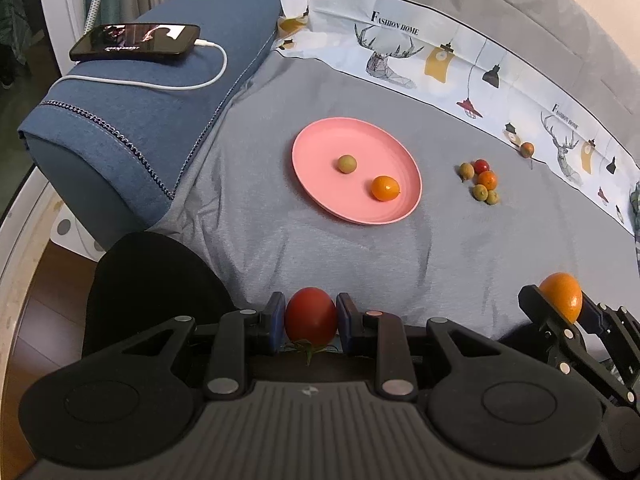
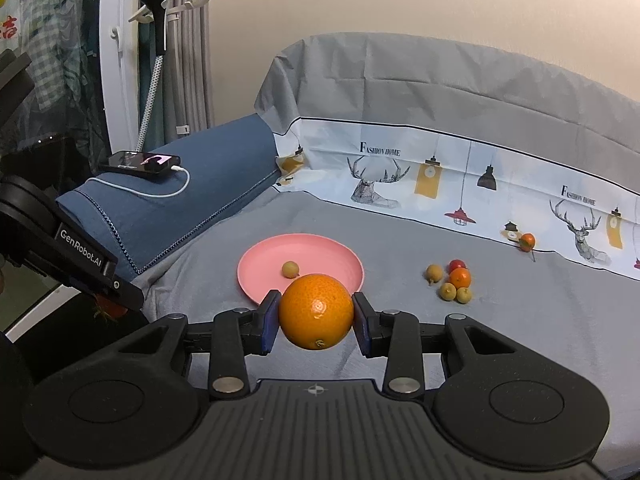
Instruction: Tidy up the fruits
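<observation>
Two grippers each held a fruit above the near edge of the grey sheet [image 1: 360, 248]: the left gripper [image 1: 311, 322] clamped a red tomato [image 1: 310, 315], the right gripper [image 2: 316, 316] an orange [image 2: 316, 311]. Mid-sheet, the pink plate [image 1: 320, 152] carried a greenish fruit [image 1: 346, 163] and a small orange [image 1: 385, 188]; loose fruits [image 1: 482, 181] clustered toward the far right edge.

Black claw [image 1: 311, 322], blue pads [image 1: 277, 322]

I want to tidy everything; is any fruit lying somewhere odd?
Yes: one small orange fruit lies alone at the patterned border, apart from the cluster of small fruits beside the pink plate.
</observation>
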{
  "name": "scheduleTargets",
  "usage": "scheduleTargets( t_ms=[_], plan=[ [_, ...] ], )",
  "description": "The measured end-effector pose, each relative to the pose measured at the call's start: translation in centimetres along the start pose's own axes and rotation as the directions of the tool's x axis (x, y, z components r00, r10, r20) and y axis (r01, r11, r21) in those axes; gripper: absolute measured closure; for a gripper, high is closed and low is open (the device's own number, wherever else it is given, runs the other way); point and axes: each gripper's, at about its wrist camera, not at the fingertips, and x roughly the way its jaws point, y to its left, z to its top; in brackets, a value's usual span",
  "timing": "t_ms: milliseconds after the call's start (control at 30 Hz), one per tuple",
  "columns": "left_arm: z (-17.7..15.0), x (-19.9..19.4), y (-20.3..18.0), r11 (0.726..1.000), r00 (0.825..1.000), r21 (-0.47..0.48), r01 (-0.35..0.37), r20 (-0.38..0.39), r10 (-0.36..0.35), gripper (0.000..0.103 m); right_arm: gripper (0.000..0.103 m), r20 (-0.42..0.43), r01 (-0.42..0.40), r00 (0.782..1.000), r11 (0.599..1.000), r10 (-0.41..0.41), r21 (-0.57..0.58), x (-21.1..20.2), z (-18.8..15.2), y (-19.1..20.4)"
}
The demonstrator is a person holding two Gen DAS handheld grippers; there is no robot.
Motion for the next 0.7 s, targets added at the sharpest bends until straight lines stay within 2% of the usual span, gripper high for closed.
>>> scheduleTargets(
  t_ms=[700],
  plan=[
    [0.5, 1.1, 0.2, 1.000, 1.000, -0.002, 0.003, -0.021, -0.003, 0.073, 0.064, -0.038, 0.002, 0.999, 1.000, -0.002, -0.002, 1.2, 0.0, 0.2]
  ],
)
